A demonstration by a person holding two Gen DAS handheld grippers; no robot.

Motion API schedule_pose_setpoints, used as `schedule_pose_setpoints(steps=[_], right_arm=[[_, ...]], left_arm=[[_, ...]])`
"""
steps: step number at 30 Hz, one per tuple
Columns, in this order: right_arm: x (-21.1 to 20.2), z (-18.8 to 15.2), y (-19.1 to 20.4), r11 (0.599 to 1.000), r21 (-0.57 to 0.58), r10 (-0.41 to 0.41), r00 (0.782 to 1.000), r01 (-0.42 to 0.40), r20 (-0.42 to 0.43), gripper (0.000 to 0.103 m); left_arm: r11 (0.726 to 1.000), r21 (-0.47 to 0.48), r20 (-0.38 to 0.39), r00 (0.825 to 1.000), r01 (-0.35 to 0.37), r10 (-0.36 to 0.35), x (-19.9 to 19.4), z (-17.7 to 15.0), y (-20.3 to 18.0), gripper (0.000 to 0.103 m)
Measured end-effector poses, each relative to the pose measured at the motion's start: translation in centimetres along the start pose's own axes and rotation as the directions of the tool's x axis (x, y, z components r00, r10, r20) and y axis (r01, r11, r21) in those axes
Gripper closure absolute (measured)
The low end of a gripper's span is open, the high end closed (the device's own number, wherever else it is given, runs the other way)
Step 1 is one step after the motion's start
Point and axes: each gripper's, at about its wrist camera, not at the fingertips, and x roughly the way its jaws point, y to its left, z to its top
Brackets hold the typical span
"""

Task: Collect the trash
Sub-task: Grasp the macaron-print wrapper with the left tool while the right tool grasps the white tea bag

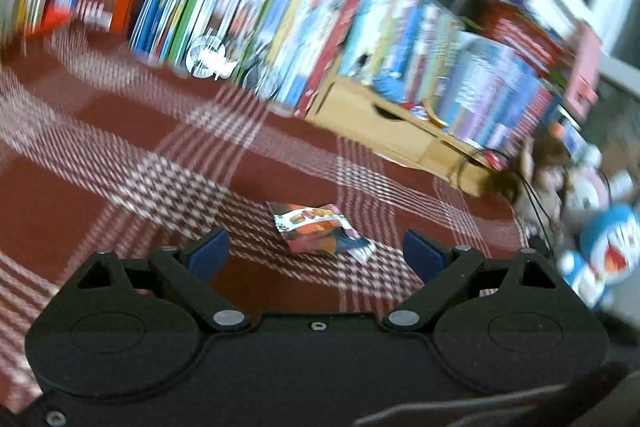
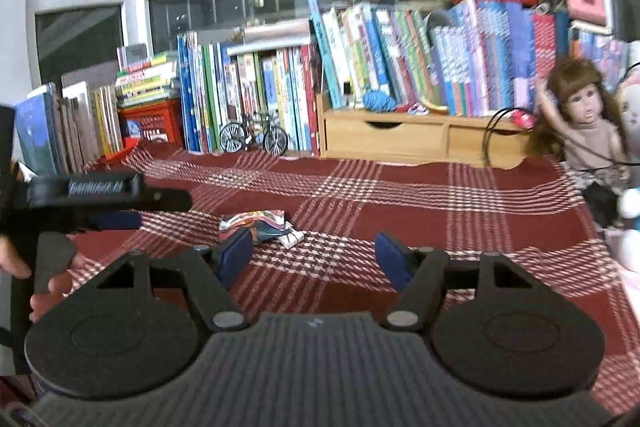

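1. Our left gripper (image 1: pixel 316 254) has its jaws spread wide, and nothing is between them. The blue pads (image 1: pixel 208 251) touch nothing.
2. Our right gripper (image 2: pixel 316 259) has its jaws apart too, and they hold nothing.
3. The trash is a crinkly snack wrapper (image 1: pixel 324 231). It lies flat on the red checked cloth (image 1: pixel 120 155).
4. From the left gripper, the wrapper is just in front of the jaws and about in the middle of them, but not touching.
5. From the right gripper, the wrapper (image 2: pixel 260 225) sits just past the left blue pad, off to that side. The left gripper (image 2: pixel 116 219) shows near the wrapper there too, held by a hand (image 2: pixel 56 283).
6. We think the wrapper is very light and thin. It looks soft and bendy, not stiff, and it will not break.
7. It looks shiny, so it may slip, and a bump may push it away.
8. We think the puffy middle or a raised, crumpled edge is the best place to pinch.
9. Far behind the wrapper stand rows of books (image 2: pixel 360 59) and a wooden drawer box (image 2: pixel 400 139). A doll (image 2: pixel 584 123) sits off to the right of the wrapper.
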Motion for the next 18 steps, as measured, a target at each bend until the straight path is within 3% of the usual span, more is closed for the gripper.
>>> schedule_pose_setpoints(steps=[7,12,14,16,18], right_arm=[[8.2,-1.0,-0.4,0.999,-0.006,0.051,0.995,-0.052,-0.086,0.025],[12.1,-1.6,0.0,0.995,-0.031,0.089,0.988,-0.093,-0.128,0.025],[13.1,-1.8,0.2,0.994,-0.047,0.091,0.986,-0.098,-0.14,0.025],[14.0,-1.8,0.3,0.993,-0.061,0.092,0.985,-0.101,-0.145,0.025],[14.7,-1.9,0.4,0.992,-0.067,0.094,0.984,-0.105,-0.153,0.025]], left_arm=[[0.991,-0.106,-0.063,0.995,-0.08,0.073,7.4,-0.6,2.5,0.01],[0.994,-0.088,-0.025,0.998,-0.068,0.066,9.6,-0.5,2.1,0.008],[0.996,-0.081,-0.016,0.999,-0.048,0.046,10.0,-0.4,1.7,0.018],[0.995,-0.097,-0.034,0.999,-0.027,0.024,10.6,-0.5,1.6,0.065],[0.993,-0.108,-0.045,0.998,-0.041,0.037,10.5,-0.6,1.2,0.08]])
